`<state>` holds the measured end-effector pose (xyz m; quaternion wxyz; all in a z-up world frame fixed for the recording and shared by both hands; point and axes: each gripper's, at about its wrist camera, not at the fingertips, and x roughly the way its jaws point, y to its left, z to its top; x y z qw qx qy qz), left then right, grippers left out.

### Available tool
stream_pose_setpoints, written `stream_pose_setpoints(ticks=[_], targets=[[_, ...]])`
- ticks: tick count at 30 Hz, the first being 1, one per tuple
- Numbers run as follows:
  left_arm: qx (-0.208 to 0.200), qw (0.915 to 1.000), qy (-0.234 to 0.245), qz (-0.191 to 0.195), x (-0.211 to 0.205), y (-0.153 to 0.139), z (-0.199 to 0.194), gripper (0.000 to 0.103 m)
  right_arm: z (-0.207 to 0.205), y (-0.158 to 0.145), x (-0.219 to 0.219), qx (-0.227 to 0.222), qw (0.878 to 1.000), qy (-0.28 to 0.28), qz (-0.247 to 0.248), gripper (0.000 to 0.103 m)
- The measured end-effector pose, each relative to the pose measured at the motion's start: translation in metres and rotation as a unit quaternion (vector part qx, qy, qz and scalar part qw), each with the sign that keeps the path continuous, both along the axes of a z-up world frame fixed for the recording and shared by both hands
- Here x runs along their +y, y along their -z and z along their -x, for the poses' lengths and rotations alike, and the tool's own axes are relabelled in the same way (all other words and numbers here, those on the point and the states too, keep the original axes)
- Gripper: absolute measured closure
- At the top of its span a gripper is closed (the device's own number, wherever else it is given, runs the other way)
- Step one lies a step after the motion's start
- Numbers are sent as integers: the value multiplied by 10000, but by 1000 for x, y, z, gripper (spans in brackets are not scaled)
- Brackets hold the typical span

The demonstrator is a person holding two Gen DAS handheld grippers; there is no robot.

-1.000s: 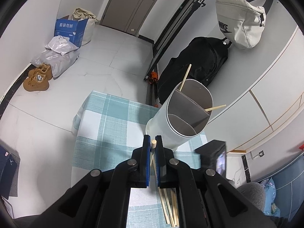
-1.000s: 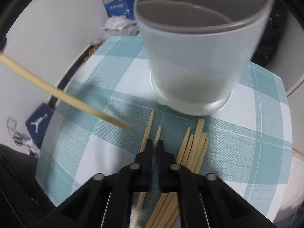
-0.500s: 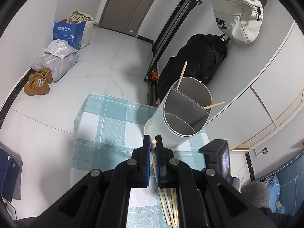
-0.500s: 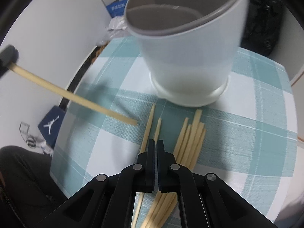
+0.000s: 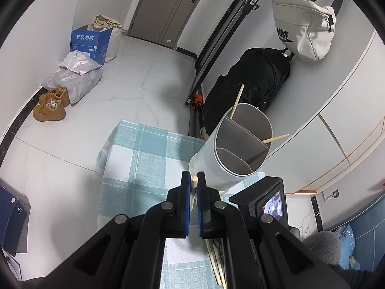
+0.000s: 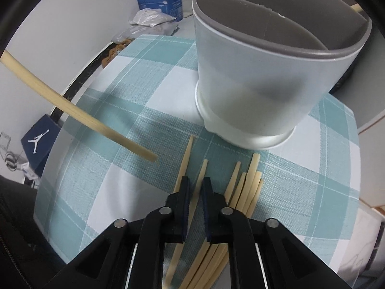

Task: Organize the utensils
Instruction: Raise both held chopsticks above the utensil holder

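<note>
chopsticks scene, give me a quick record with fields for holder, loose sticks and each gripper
holder: white divided utensil holder upright on checked tablecloth, two chopsticks already in it
loose sticks: pile of chopsticks flat on the cloth in front of the holder
left gripper: shut on one chopstick, held above the cloth
right gripper: over the pile, jaws opening, one stick between them, not pinched

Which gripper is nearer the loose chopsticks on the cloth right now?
Right. The right gripper hangs just over the chopsticks, fingers opening with one stick in the gap. The left gripper is up off the cloth, shut on a single chopstick.
</note>
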<state>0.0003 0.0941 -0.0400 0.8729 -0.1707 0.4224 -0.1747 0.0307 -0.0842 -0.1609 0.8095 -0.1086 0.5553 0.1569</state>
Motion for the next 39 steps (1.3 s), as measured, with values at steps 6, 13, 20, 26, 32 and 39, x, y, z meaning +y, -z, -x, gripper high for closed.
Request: stream_pose_setpoints(ticks=[6,13,20,26,32,39], targets=[[10,10000,-14,-45,2,1,0,102,-5,-5,-25,-89,9974,341,-623,98],[-21,9996,162,-209,-12,-2,0,102,12,-52,-70,-629,9801,620,-1775,99],[-188,9963,378,-749,-35,-19,7,103,48,-100,-96,-1503,9622,398,-2236,99],[-246,9937,661,-865,-54,-32,9,103,59,-113,-90,-1924,9529,248,-2333,99],[-363,9889,900,-1124,-69,-45,10,103,63,-126,-92,-2214,9451,192,-2397,99],[-481,9852,1028,-1283,-83,-64,4,103,57,-150,-107,-2507,9310,364,-2628,99]])
